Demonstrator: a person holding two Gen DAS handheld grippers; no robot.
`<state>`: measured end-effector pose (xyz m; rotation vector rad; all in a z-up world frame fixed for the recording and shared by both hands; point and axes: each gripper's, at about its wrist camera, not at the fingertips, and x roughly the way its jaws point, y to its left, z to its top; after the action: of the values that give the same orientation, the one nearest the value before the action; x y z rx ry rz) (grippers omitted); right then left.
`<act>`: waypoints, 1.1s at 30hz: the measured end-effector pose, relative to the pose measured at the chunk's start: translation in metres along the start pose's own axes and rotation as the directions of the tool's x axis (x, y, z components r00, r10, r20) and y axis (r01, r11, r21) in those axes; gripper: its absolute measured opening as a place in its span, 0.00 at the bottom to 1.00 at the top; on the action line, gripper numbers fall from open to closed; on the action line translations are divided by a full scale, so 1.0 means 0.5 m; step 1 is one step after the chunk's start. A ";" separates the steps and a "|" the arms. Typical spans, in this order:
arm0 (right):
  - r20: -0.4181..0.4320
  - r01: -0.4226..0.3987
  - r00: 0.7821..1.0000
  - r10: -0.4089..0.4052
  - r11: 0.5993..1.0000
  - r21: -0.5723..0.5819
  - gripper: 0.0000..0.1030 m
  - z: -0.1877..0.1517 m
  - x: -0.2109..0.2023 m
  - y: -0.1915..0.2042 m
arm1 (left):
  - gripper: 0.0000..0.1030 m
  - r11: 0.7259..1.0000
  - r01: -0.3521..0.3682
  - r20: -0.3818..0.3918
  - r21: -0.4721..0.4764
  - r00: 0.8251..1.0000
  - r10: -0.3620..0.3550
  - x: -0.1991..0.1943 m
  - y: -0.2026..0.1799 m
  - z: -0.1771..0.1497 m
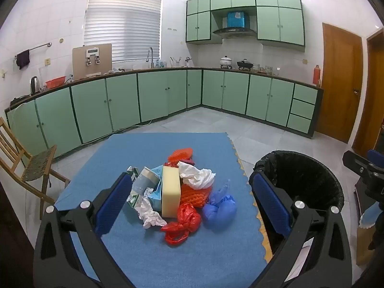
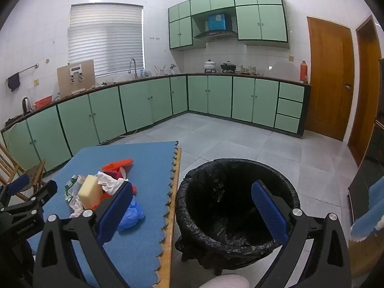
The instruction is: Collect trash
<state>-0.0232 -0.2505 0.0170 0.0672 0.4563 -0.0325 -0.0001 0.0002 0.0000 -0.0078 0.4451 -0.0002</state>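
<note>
Left gripper (image 1: 189, 192): jaws spread wide, nothing grasped, held above the trash pile (image 1: 180, 192).
Right gripper (image 2: 192, 201): released, empty.
Trash pile: heaped on the blue mat (image 1: 148, 259).
Bin (image 2: 237, 206): black-lined, beside the table.

Colours we see on the table

We find a blue mat (image 1: 148, 148), a pale yellow sponge (image 1: 171, 189), a red bag (image 1: 184, 220), orange netting (image 1: 194, 195), white tissue (image 1: 195, 176); the far cabinets (image 1: 153, 93) are mint green.

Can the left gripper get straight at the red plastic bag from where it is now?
Probably yes. The red plastic bag lies at the near edge of the pile on the blue mat, and the left gripper, open and empty, faces it with nothing between.
</note>
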 end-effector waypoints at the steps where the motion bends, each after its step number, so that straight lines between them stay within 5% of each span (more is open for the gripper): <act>1: 0.004 0.002 1.000 -0.002 1.000 -0.006 0.94 0.000 0.000 0.001 | 0.95 1.000 0.000 -0.001 0.000 1.000 0.000 0.000 0.000 0.000; 33: 0.007 0.007 1.000 -0.008 1.000 0.013 0.94 -0.005 0.007 -0.004 | 0.95 1.000 -0.002 -0.002 -0.001 1.000 0.002 -0.004 0.003 -0.001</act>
<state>-0.0212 -0.2525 0.0133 0.0780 0.4494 -0.0430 -0.0021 0.0017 0.0004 -0.0079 0.4471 0.0023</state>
